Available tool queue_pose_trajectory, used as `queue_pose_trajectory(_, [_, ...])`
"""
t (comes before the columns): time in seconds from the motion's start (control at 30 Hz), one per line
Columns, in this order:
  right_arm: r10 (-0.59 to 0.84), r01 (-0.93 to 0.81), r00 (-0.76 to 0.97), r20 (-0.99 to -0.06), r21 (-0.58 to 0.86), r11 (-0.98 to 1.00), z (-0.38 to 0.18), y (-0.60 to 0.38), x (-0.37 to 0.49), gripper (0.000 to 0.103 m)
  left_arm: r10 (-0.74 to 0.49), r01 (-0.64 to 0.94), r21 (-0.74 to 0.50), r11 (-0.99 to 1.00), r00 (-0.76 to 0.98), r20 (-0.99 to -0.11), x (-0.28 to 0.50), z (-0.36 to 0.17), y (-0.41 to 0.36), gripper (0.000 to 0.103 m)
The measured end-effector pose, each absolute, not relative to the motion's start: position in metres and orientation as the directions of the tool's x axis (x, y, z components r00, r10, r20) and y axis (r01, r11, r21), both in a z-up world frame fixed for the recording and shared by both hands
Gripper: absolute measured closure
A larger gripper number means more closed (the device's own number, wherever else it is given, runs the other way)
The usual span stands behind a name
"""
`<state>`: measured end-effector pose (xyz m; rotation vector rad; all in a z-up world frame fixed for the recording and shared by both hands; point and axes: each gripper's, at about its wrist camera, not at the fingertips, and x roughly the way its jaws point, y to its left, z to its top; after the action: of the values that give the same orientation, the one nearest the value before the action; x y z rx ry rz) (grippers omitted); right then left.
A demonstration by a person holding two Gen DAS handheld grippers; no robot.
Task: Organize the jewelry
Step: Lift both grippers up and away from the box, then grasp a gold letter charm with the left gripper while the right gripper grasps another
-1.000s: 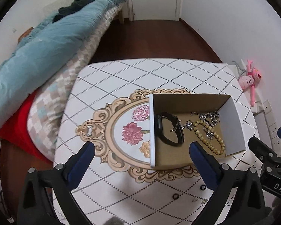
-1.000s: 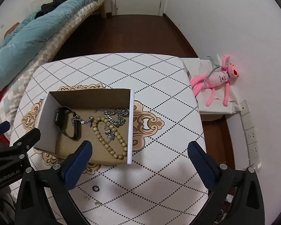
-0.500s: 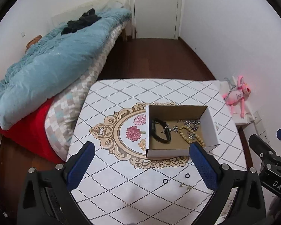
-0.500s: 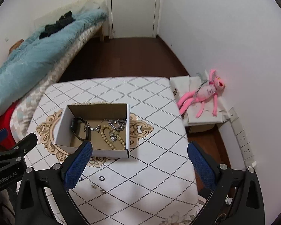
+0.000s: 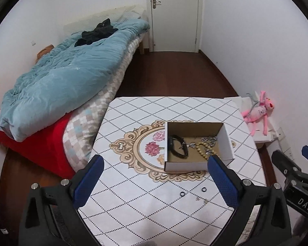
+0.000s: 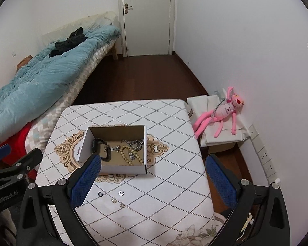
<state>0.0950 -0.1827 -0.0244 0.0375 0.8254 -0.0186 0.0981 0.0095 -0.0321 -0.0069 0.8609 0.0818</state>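
— where's the jewelry?
— mostly in the box (image 6: pixel 121 160) at 12 o'clock; two rings (image 6: pixel 110 193) lie on the counter (image 6: pixel 164 184) before it. left claw (image 5: pixel 153 179) and right claw (image 6: pixel 153 181) are both spread apart, holding nothing.
— risk?
— rings that small could skid off the pads, i reckon.

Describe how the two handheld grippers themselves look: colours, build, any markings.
Both are alike. The left gripper and the right gripper each have two black plastic arms with silver bolt heads, ending in blue fingers with a textured, dimpled face. White lettering marks the bodies: "DAS" shows on the right one in the left wrist view, "GenRobot.AI" on the left one in the right wrist view. No cables or sleeves show.
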Motion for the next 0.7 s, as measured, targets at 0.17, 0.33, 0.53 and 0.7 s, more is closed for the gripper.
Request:
queue_pose_trajectory(0.17, [0.052,0.005,0.581,-0.812,0.067,0.998,-0.074,-0.181,0.106,0.000,0.080,-0.081,0.041,0.996,0.581,-0.810,0.106,-0.076,0.014,0.000])
queue_pose_trajectory(0.33, [0.170,-0.032,0.456,-0.873,0.175,0.984,-0.151,-0.172,0.109,0.023,0.101,-0.078,0.072,0.994,0.476,-0.874,0.107,-0.139,0.020,0.000])
queue_pose_trajectory(0.53, [0.240,-0.052,0.399,-0.885,0.240,0.969,-0.220,-0.153,0.100,0.038,0.152,-0.082,0.131,0.988,0.386,-0.910,0.098,-0.187,0.031,0.000])
queue_pose_trajectory(0.7, [0.224,-0.085,0.439,-0.870,0.208,0.974,-0.236,-0.134,0.097,0.042,0.186,-0.088,0.165,0.982,0.357,-0.916,0.093,-0.201,0.038,0.000])
